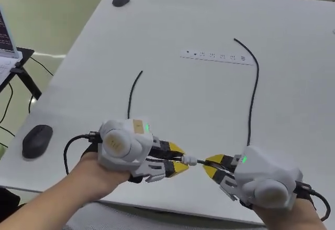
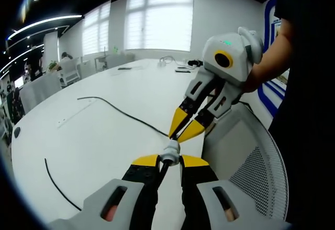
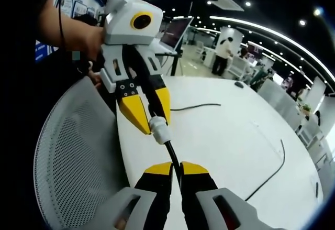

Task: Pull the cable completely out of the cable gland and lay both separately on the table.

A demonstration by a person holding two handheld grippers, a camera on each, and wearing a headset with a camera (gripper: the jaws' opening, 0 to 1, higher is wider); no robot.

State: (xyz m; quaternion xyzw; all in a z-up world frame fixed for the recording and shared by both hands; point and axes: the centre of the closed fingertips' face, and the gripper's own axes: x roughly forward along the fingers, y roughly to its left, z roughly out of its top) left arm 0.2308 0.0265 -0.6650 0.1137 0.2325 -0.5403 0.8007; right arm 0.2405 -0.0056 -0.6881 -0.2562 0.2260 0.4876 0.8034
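Two grippers meet low in the head view. Which one holds what?

The left gripper (image 1: 178, 160) is clenched on the white cable gland (image 1: 189, 160). In the left gripper view its yellow tips sit close together, with the gland pinched between them.

And the other one?

The right gripper (image 1: 213, 165) has its jaws nearly shut on the black cable (image 3: 171, 154), gripping it just beside the gland. A short stretch of cable spans the gap between the two grippers.

Where is all this relative to the surface?

The gland and that stretch of cable are held up in the air over the near edge of the white surface (image 1: 172, 36) and touch only the grippers. The cable is still seated in the gland.

Is anything lying loose?

A long black cable (image 1: 254, 91) runs across the surface towards the right gripper. I cannot tell whether it is the same one the gripper holds. A shorter black cable (image 1: 133, 91) lies well apart, beyond the left gripper.

Is there any writing you can read?

A white power strip (image 1: 214, 57) carries small dark marks, but they are too small to read. Two dark mice also rest on the surface: one (image 1: 37, 140) at the left edge and another (image 1: 121, 0) at the far corner.
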